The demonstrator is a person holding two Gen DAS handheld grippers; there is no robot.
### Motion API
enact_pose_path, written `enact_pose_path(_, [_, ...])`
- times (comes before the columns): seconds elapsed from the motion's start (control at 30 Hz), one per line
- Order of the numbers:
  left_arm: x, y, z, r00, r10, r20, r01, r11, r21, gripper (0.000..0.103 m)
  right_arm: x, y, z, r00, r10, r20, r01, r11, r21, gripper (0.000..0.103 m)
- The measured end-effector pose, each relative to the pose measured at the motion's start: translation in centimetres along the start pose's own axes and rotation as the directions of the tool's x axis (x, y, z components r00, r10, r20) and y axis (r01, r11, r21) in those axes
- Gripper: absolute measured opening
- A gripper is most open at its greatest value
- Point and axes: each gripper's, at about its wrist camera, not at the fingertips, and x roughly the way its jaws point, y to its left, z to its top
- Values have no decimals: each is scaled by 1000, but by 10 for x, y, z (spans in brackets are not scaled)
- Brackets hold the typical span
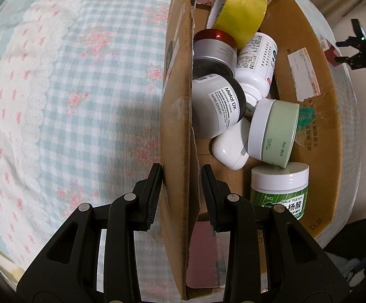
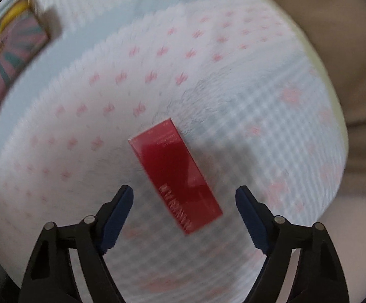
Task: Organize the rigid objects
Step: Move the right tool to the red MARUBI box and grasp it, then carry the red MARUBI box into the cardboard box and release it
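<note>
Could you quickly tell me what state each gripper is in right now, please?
Left gripper: shut on the cardboard box wall.
Right gripper: open, holding nothing, above the red box.

— Looks like a bedroom at home. Soft bedspread (image 1: pixel 82 80) in blue-and-white gingham, pink flowers, scalloped white band.

— Anything else homely?

— Worn cardboard box (image 1: pixel 319 136) sitting on it near the right edge, torn shipping label, filled with household toiletries: cream jars (image 1: pixel 273 131), a white bottle (image 1: pixel 256 60), a tape roll (image 1: pixel 241 7). Small red carton (image 2: pixel 175 176) lying flat on the bedspread. Beige curtain (image 2: pixel 334 38) past the far edge.
</note>
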Motion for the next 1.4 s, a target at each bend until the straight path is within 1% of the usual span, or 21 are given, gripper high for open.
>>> enact_pose_path(0.07, [1,-1,3,1000,-5,2,5,1000,-16,28,14,3,4,1000,8,-25,-9,998,-59,70])
enact_pose_path(0.13, [3,0,4,1000,-7,3,7,999,-31,28,23,8,6,999,-2,-44,-4,993,-122,65])
enact_pose_path(0.17, [3,1,4,1000,-6,4,6,999,-36,28,25,9,7,999,-1,-51,-6,990,-141,60])
enact_pose_path(0.2, [4,1,4,1000,-5,5,5,999,-41,28,27,8,7,998,3,-56,-11,988,-154,56])
enact_pose_path(0.27, [4,3,4,1000,-4,6,4,999,-48,28,29,10,8,997,37,-68,-48,984,-172,46])
enact_pose_path(0.43, [8,5,3,1000,-5,5,6,998,-67,28,27,15,4,997,34,-65,-46,980,-196,44])
enact_pose_path(0.6, [9,7,4,1000,-11,-4,10,998,-66,28,18,14,-2,997,54,-60,-62,986,-152,42])
enact_pose_path(0.73, [9,9,4,1000,-14,-9,14,998,-67,28,1,1,-7,995,101,-27,-101,995,-16,39])
enact_pose_path(0.83, [9,10,5,1000,-20,-14,19,998,-66,28,-16,-13,-13,989,144,10,-144,982,121,38])
enact_pose_path(0.9, [9,9,6,1000,-21,-16,20,998,-62,28,-32,-19,-19,988,152,42,-157,968,194,38])
enact_pose_path(1.0, [9,12,7,999,-35,-19,33,998,-61,28,-58,-30,-29,984,155,89,-176,931,321,38])
enact_pose_path(1.03, [9,12,7,999,-37,-21,36,998,-56,28,-69,-33,-33,982,156,108,-185,913,364,38])
enact_pose_path(1.1, [10,12,8,999,-36,-27,35,999,-38,28,-89,-39,-31,979,147,139,-193,886,421,38])
enact_pose_path(1.2, [10,11,11,999,-34,-38,34,999,-20,28,-120,-33,-29,973,112,199,-201,837,509,38])
enact_pose_path(1.23, [10,11,12,998,-37,-42,36,999,-17,28,-138,-31,-30,969,100,227,-210,816,539,38])
enact_pose_path(1.3, [10,11,14,997,-45,-55,45,999,-12,28,-153,-31,-20,962,76,263,-220,783,581,38])
enact_pose_path(1.4, [11,10,20,996,-45,-71,46,999,8,28,-197,-15,-16,948,28,316,-236,730,642,38])
